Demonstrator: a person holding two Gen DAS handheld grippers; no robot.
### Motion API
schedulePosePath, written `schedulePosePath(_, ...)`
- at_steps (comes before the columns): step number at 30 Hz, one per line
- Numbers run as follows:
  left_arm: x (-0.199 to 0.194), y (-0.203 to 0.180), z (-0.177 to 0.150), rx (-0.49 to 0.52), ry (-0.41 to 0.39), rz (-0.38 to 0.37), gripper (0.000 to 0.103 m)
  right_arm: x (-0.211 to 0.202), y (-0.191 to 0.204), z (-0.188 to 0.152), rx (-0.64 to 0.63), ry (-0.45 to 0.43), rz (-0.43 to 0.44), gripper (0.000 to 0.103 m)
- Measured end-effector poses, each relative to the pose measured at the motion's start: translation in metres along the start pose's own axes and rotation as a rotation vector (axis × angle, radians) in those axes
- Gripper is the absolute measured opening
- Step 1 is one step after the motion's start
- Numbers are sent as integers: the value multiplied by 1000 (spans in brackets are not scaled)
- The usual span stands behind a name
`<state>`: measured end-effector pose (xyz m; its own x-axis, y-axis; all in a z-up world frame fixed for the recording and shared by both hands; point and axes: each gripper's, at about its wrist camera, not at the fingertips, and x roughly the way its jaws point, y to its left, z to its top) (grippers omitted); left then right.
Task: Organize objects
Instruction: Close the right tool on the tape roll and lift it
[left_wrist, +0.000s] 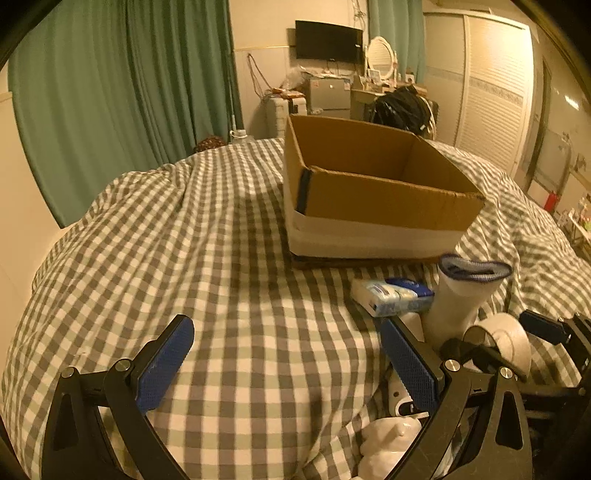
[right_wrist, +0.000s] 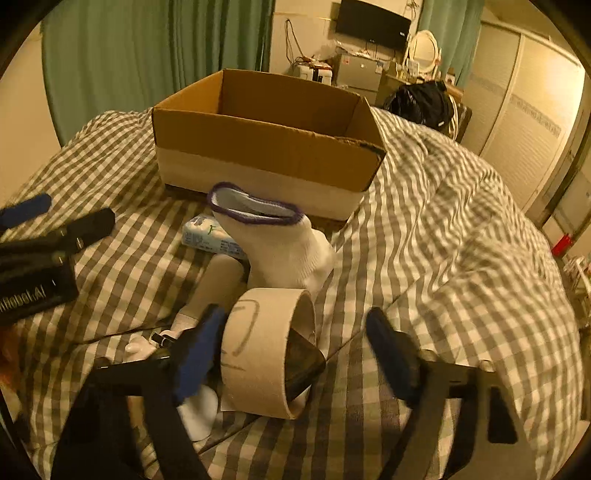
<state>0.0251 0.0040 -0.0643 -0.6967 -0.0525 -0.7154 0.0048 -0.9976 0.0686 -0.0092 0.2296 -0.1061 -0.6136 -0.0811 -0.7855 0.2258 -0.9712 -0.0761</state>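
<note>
Standing over the bed, I note the right gripper (right_wrist: 295, 343) spread wide with a roll of tape (right_wrist: 266, 350) between its fingers. The left blue pad (right_wrist: 197, 350) sits just beside or against the roll's outer band; the right pad stands apart from it. The roll rests on its curved band, its bore axis running across the claw, open core facing the right finger, and a dark flat object (right_wrist: 303, 363) pokes through that core.

Ahead of this claw a white sock (right_wrist: 280, 243) with a purple cuff stands with its opening up, long axis rising and tilted away. Beyond it, to the left, lies a tissue pack (right_wrist: 205, 236), and behind both sits the open cardboard box (right_wrist: 266, 147), its near wall broadside to the claw and its mouth facing up.

The left gripper (left_wrist: 284, 350) is also released, jaws wide, holding nothing, over bare checked bedding (left_wrist: 221, 280). Off its right finger lie the tissue pack (left_wrist: 391, 297), the sock (left_wrist: 465, 295) and the tape roll (left_wrist: 506, 343); the box (left_wrist: 369, 199) stands ahead and to the right, one corner turned toward it.

Open bedding runs left of the left claw and right of the right claw. The quilt humps into folds on the right side. Small white items crowd the near left of the right claw; I cannot identify them.
</note>
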Motion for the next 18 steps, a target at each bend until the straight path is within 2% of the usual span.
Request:
schedulePosePath(3, 4, -6, -2, 17, 15, -5, 103, 1, -3, 0, 6, -1, 33, 59)
schedulePosePath(5, 6, -10, -3, 26, 25, -10, 103, 0, -3, 0, 3, -9, 49, 44)
schedulePosePath(8, 8, -14, -6, 38, 34, -20, 103, -6, -3, 0, 10, -31, 64, 31)
schedulePosePath(18, 16, -35, -15, 80, 82, -78, 103, -29, -15, 6, 41, -102, 117, 31)
